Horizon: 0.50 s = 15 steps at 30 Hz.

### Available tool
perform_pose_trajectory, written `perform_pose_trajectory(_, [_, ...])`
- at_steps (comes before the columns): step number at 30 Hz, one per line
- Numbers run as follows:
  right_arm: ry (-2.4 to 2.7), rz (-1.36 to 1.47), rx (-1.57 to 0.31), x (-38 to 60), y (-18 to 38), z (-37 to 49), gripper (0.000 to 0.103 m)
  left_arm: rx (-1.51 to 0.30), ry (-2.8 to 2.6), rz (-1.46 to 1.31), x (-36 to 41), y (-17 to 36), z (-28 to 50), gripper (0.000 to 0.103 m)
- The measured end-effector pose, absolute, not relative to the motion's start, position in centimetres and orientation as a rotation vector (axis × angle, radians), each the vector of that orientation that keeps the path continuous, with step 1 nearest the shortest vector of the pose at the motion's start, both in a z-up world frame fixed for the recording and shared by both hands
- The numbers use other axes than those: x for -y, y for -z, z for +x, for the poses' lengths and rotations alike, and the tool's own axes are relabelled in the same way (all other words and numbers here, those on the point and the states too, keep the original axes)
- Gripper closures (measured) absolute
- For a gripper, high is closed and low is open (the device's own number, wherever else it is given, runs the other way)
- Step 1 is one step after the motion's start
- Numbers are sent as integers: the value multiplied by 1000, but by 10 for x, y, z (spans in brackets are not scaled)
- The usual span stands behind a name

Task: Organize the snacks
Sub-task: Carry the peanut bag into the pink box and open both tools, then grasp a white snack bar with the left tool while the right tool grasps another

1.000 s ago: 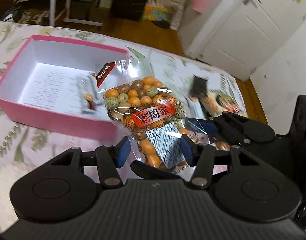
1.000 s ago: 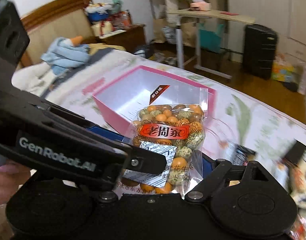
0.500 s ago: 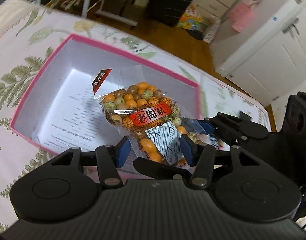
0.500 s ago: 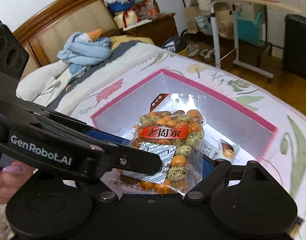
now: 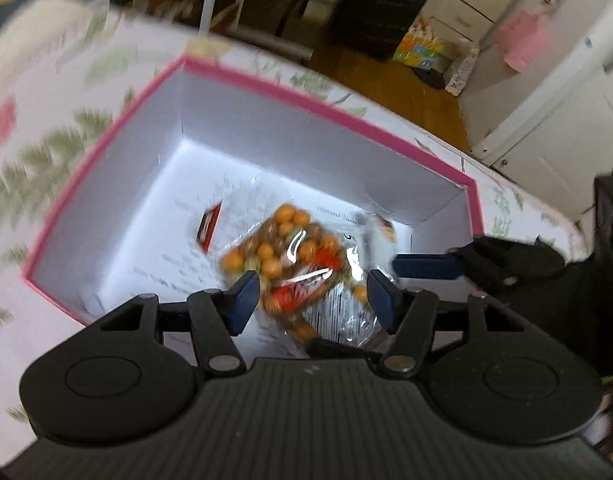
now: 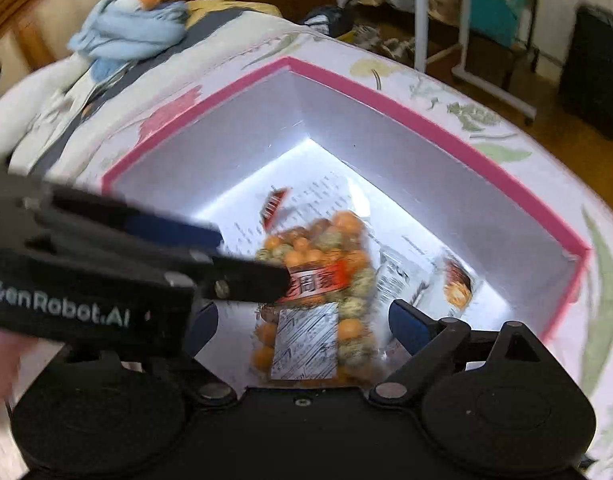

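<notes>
Both grippers have tipped steeply down over the pink box (image 5: pixel 326 108), now filling mid-frame. Left gripper (image 5: pixel 312 300) fingers have just been spreading and stand clear of the nut bag (image 5: pixel 294 264) between them; right gripper (image 6: pixel 302 320) fingers, also widening, stand well apart beside it. The bag, blurred, is inside the box; its red label is unreadable. "GenRobot.AI" shows lower left of the right view.
</notes>
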State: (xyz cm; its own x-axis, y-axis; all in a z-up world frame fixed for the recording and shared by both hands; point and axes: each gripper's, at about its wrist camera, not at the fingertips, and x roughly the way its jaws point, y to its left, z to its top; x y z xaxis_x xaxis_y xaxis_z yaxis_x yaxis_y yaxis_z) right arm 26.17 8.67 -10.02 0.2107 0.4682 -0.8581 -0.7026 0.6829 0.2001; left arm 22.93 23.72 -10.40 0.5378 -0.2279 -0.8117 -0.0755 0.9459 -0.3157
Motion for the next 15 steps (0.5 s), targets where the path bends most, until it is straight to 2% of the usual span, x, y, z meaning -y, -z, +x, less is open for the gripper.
perform_pose_trajectory(15, [-734, -237, -789, 51, -13, 172, 9, -969, 270, -178, -185, 26, 166, 45])
